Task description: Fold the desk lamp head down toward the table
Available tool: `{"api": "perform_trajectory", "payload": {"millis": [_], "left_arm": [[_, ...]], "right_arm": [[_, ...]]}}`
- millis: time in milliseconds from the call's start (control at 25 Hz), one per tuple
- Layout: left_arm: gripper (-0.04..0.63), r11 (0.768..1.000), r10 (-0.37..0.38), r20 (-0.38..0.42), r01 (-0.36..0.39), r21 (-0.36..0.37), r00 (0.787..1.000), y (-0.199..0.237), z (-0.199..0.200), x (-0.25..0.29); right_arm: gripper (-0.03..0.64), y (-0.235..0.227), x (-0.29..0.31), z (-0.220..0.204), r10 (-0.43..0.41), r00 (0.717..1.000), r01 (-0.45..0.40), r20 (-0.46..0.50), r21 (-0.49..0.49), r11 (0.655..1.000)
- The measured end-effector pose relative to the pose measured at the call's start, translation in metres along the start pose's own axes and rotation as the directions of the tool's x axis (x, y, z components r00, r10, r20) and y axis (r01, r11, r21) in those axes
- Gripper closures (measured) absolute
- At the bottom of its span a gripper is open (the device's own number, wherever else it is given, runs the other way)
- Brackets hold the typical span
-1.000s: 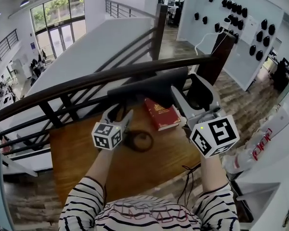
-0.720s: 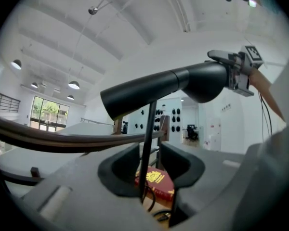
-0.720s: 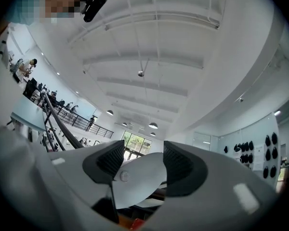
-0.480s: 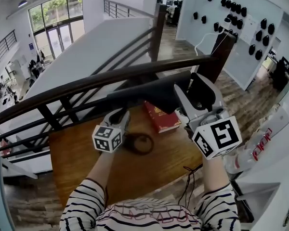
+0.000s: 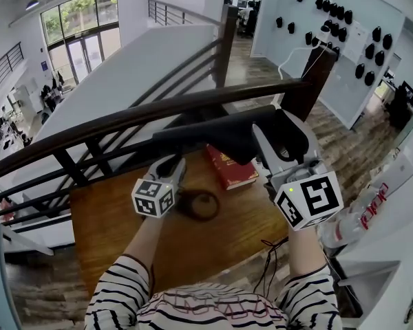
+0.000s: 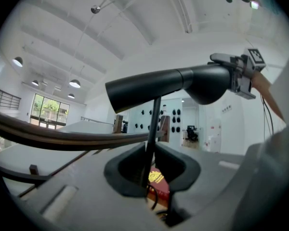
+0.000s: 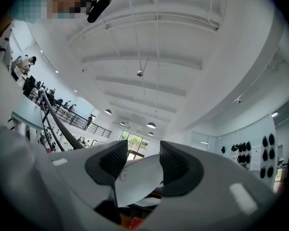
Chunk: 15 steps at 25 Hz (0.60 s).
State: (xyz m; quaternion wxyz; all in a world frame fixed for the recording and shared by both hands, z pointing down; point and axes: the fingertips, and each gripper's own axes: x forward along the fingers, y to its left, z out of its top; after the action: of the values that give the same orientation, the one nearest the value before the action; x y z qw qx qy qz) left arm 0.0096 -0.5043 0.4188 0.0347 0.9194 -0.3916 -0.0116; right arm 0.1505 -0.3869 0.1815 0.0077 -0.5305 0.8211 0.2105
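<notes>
Your left tool (image 5: 171, 163) is closed on the thin lamp stem (image 6: 154, 119). In the left gripper view the stem runs straight up through the narrow gap between the two dark pads (image 6: 130, 170). Below and just right of that tool, the ring-shaped lamp base (image 5: 199, 203) lies flat on the wooden tabletop (image 5: 124, 232).

Above your left tool, the long black lamp head (image 5: 206, 135) lies roughly level, well clear of the tabletop. It crosses in front of the dark railing (image 5: 89, 133). A red book (image 5: 230, 165) lies on the tabletop under its right half.

Your right tool (image 5: 279, 137) is up at the right end of the lamp head, with one jaw on each side of it. In the right gripper view the jaws stand moderately apart and the head's pale underside (image 7: 135, 174) fills the gap between them, so that tool has hold of the head.
</notes>
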Motion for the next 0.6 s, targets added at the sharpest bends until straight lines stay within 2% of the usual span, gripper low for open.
{"api": "perform_trajectory", "payload": {"millis": [280, 480, 600], "left_arm": [[0.531, 0.999, -0.044, 0.007, 0.044, -0.022, 0.999, -0.001, -0.001, -0.003], [0.405, 0.989, -0.147, 0.007, 0.147, -0.020, 0.989, -0.016, -0.002, -0.005], [0.363, 0.983, -0.182, 0.007, 0.183, -0.011, 0.983, -0.020, -0.003, -0.006]], "right_arm": [[0.419, 0.001, -0.013, -0.020, -0.055, 0.998, 0.055, -0.019, 0.021, 0.998], [0.420, -0.001, -0.023, -0.037, -0.094, 0.995, 0.095, -0.042, 0.041, 0.995], [0.419, 0.000, -0.027, -0.049, -0.114, 0.992, 0.117, -0.062, 0.057, 0.991]]}}
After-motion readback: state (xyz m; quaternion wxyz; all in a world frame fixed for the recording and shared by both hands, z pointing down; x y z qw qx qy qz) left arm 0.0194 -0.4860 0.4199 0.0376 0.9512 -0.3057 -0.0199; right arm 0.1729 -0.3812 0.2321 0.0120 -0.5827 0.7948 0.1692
